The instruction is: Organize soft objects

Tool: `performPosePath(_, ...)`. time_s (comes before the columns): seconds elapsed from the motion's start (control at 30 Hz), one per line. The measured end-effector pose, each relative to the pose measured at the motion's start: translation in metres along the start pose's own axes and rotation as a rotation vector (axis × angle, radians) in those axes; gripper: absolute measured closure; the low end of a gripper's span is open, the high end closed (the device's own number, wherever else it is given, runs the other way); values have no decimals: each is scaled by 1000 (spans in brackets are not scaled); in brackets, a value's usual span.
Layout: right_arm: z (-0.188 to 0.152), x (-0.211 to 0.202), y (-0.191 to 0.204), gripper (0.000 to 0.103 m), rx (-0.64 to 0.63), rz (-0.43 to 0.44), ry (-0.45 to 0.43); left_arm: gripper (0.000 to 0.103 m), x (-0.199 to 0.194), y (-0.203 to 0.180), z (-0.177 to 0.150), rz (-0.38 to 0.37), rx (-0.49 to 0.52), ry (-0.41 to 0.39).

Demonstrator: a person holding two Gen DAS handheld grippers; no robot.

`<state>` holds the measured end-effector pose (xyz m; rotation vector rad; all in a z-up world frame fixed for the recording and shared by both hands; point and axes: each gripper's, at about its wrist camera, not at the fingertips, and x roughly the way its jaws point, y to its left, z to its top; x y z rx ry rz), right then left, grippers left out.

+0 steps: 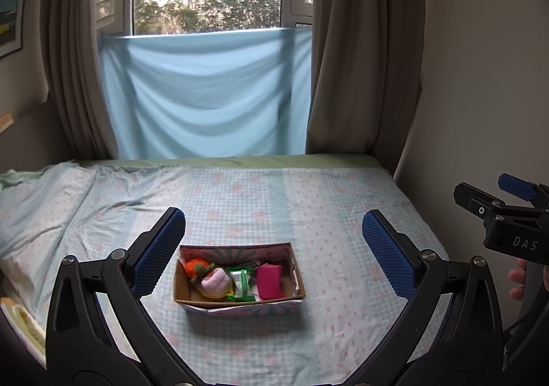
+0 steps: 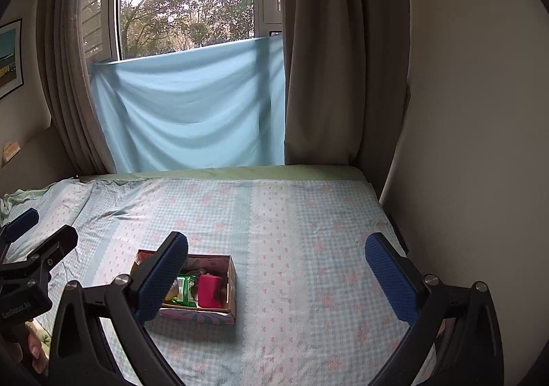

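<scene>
1. Two grippers hung above the bed: the left gripper (image 1: 274, 248) and right gripper (image 2: 278, 278) both had fingers spread wide, holding nothing
2. The cardboard box (image 1: 295, 267) sat on the checked bedsheet (image 1: 343, 207), holding an orange plush (image 1: 196, 266), pink knitted piece (image 1: 216, 280), green packet (image 1: 242, 283) and magenta pouch (image 1: 270, 281)
3. "DAS" was readable on the right gripper's body, left view only; the right view hid the plush
</scene>
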<state>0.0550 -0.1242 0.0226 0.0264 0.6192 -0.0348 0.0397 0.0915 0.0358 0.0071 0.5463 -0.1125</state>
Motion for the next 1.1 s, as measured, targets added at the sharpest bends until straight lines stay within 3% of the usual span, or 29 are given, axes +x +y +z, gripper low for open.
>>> performPosePath(0.6, 4, 6, 3, 0, 7, -10, -3, 0, 11, 3, 2, 24, 22, -6)
performPosePath(0.97, 7, 21, 7, 0, 11, -8, 10, 0, 20, 6, 4, 32, 18, -58)
performPosePath(1.1, 8, 33, 9, 0, 12, -5, 32, 0, 34, 7, 6, 42, 19, -34)
